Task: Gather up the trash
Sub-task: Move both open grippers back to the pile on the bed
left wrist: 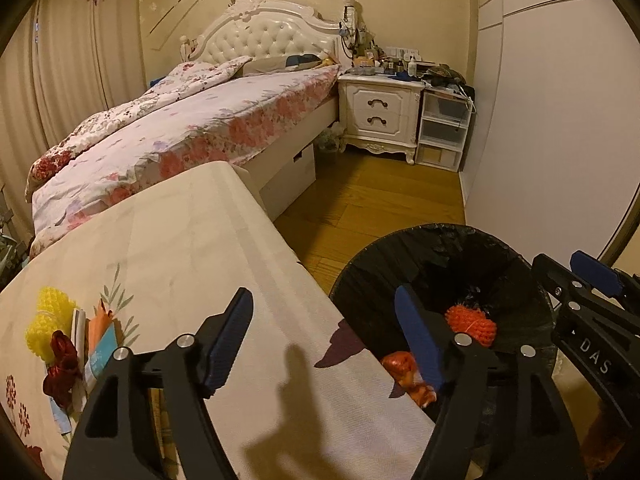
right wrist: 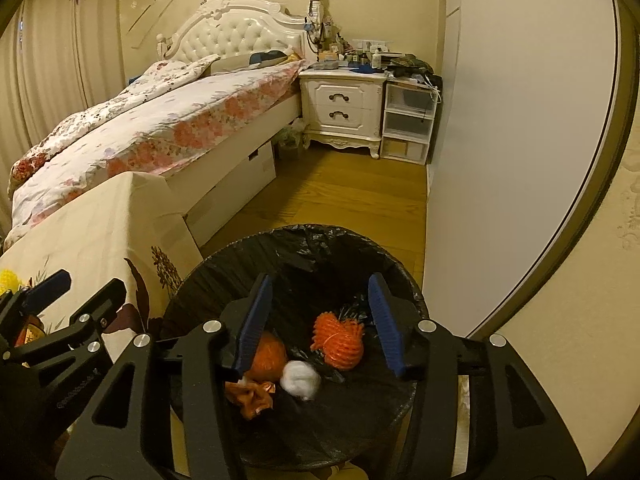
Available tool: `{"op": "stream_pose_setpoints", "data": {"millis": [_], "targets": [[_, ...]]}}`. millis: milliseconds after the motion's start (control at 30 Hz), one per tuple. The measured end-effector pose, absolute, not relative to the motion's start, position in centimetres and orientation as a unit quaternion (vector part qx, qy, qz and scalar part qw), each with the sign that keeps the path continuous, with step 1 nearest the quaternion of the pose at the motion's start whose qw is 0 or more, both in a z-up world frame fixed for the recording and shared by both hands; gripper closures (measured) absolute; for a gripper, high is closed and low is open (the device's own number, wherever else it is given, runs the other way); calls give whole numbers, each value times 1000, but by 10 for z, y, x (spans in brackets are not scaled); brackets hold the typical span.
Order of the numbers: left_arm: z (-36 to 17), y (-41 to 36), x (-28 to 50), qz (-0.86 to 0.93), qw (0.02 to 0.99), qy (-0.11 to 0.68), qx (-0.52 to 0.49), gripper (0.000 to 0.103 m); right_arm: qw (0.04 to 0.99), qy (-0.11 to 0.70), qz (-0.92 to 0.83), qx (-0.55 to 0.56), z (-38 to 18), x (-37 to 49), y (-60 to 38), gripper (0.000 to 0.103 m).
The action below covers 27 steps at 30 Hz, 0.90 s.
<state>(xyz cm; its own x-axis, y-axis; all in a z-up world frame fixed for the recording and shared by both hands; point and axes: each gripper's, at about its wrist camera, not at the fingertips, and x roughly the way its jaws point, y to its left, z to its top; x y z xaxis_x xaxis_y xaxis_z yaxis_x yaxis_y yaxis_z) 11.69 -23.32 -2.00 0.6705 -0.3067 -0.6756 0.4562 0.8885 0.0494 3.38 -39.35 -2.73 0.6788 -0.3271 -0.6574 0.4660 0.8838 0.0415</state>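
Several scraps already lie in the bin (right wrist: 224, 280) — both grippers, left (left wrist: 326, 340) and right (right wrist: 320, 320), hang open-fingered and empty; a litter pile (left wrist: 68, 344) remains on the bench (left wrist: 168, 232) beside the bin.

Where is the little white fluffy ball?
In the right wrist view the white fluffy ball lies inside the black-lined trash bin, between the orange mesh ball and a crumpled orange wrapper.

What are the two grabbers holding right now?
Nothing. The right gripper hangs open over the trash bin, with a white wad lying loose below its jaws. The left gripper is open too, with nothing between its jaws.
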Motion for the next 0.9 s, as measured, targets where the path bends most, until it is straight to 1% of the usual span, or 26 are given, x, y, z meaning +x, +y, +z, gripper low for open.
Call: {"op": "stream_pose_setpoints", "data": {"millis": [100, 233, 600, 900], "targets": [[-18, -231, 116, -207, 909, 345, 108, 29, 910, 335, -222, 102, -27, 33, -391, 46], [-16, -225, 115, -202, 911, 344, 105, 29, 910, 335, -222, 103, -26, 34, -391, 45], [-7, -192, 101, -184, 917, 342, 95, 28, 915, 337, -199, 103, -22, 23, -372, 44], [0, -150, 91, -155, 924, 339, 85, 28, 923, 339, -156, 93, -16, 24, -334, 44]]}}
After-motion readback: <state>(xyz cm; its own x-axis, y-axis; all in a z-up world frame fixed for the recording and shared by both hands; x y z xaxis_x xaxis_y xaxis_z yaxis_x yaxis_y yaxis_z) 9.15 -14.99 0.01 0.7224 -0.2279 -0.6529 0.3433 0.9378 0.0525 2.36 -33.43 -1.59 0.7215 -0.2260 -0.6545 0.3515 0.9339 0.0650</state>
